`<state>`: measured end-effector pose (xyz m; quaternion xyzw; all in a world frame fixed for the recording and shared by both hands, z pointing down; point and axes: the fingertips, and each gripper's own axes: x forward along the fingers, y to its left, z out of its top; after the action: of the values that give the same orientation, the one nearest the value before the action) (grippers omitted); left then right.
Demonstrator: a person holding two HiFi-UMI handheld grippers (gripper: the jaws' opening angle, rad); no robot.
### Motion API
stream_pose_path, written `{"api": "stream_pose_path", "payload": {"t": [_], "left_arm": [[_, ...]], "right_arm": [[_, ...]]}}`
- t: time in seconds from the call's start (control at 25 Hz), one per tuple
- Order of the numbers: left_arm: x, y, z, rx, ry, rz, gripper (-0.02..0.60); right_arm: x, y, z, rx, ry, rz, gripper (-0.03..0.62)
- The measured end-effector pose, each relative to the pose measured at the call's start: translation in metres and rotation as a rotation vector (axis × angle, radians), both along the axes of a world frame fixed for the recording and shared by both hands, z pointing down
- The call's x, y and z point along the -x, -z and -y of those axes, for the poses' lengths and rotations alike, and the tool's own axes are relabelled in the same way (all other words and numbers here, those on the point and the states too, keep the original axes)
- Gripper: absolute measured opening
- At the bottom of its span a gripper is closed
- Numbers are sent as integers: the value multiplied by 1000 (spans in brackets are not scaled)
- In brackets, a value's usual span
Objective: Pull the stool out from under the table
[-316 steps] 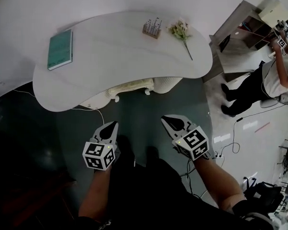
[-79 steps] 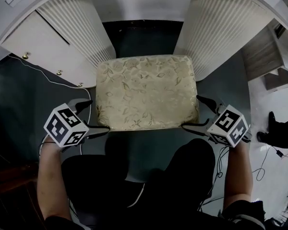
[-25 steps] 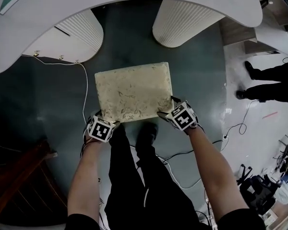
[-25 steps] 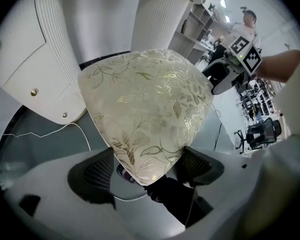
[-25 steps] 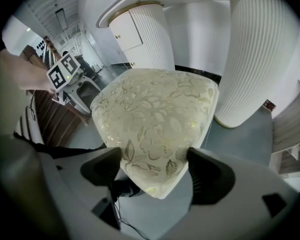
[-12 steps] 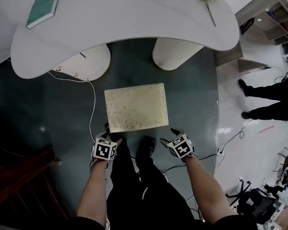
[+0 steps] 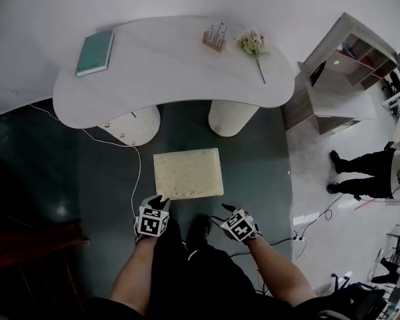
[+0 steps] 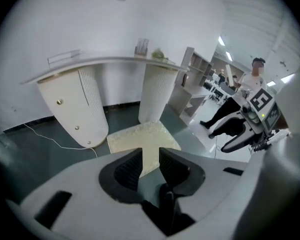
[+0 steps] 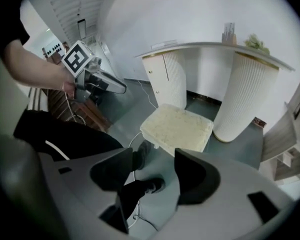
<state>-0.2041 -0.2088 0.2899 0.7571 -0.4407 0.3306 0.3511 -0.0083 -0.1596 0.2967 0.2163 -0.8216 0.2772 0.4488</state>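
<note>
1. Head view: the cream, leaf-patterned cushioned stool (image 7: 188, 173) stands on the dark green floor (image 7: 107, 179). It is wholly clear of the white kidney-shaped table (image 7: 173, 72) and sits in front of the table's two ribbed white pedestals (image 7: 232, 117). The left gripper (image 7: 156, 201) and the right gripper (image 7: 224, 211) hover near the stool's near edge, and neither touches it. I judge that the pull itself is done.
2. Left gripper view: the left gripper's (image 8: 150, 156) jaws have just been closing. Only a narrow slit remains between them, and nothing is in it. The stool (image 8: 140, 136) lies beyond them on the floor.
3. Right gripper view: the right gripper's (image 9: 155, 159) jaws have also just been closing. They stand roughly half apart and are empty. The stool (image 9: 177, 126) sits free, out from under the tabletop. Nothing seems left to do but take the grippers away.
</note>
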Motion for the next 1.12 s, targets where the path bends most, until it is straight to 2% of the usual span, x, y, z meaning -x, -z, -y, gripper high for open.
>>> {"api": "stream_pose_path", "payload": {"t": [0.2, 0.4, 0.56, 0.92, 1.12], "left_arm": [[1, 73, 16, -144, -3, -20, 53], [18, 130, 15, -242, 30, -64, 11], [42, 161, 0, -283, 22, -86, 9], [103, 204, -36, -353, 29, -154, 9], [116, 221, -53, -367, 80, -184, 9]], "right_arm": [[16, 62, 22, -111, -20, 46, 250], [44, 117, 21, -179, -13, 84, 238], [79, 151, 2, -204, 8, 91, 230], [183, 201, -67, -149, 16, 181, 224], [201, 232, -70, -195, 48, 219, 219]]}}
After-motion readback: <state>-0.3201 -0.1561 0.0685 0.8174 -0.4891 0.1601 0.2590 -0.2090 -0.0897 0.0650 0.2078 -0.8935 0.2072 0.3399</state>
